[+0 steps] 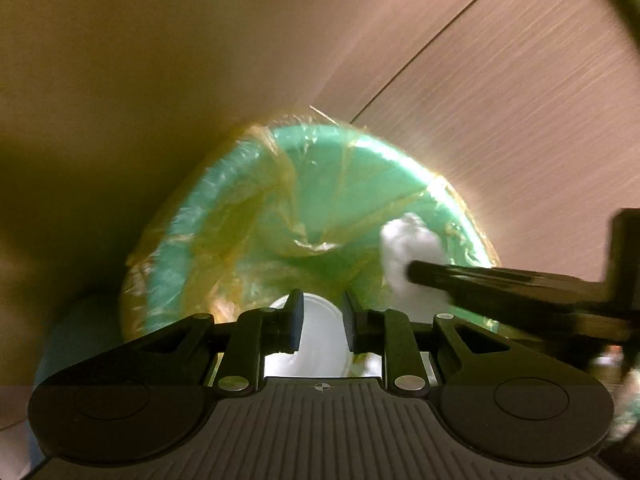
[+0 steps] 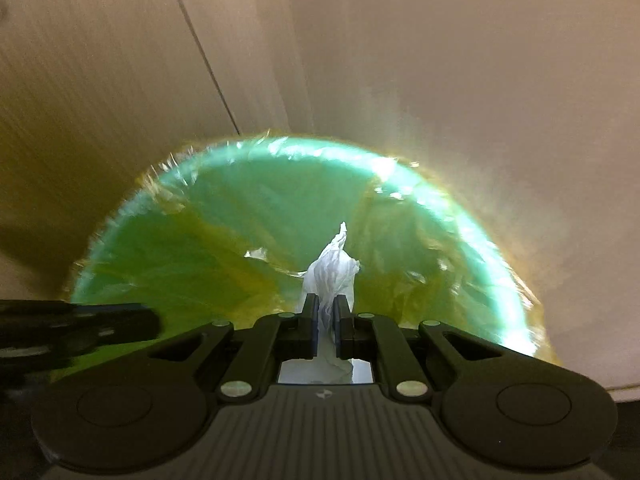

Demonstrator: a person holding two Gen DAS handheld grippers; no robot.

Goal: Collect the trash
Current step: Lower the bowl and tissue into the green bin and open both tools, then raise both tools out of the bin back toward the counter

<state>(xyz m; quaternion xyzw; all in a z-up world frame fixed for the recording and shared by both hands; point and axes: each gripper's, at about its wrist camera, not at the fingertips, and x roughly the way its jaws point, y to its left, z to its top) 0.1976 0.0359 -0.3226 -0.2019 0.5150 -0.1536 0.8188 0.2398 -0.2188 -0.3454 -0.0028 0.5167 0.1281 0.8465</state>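
Observation:
A round green trash bin (image 1: 188,216) (image 2: 484,232) lined with a yellowish clear bag stands on the floor below both grippers. My left gripper (image 1: 323,322) hangs over its near rim with the jaws a little apart. A white cup-like piece (image 1: 320,340) shows in the gap and spreads past the left finger, so it looks loose. My right gripper (image 2: 327,316) is shut on a crumpled white tissue (image 2: 332,272) over the bin's mouth. In the left wrist view the right gripper (image 1: 412,270) comes in from the right with that tissue (image 1: 404,240). The blurred left gripper (image 2: 154,322) shows at the left of the right wrist view.
Pale wall panels with a dark seam (image 1: 432,44) (image 2: 200,44) rise behind the bin. A darker panel (image 1: 80,120) closes in the left side. The picture is smeared by motion.

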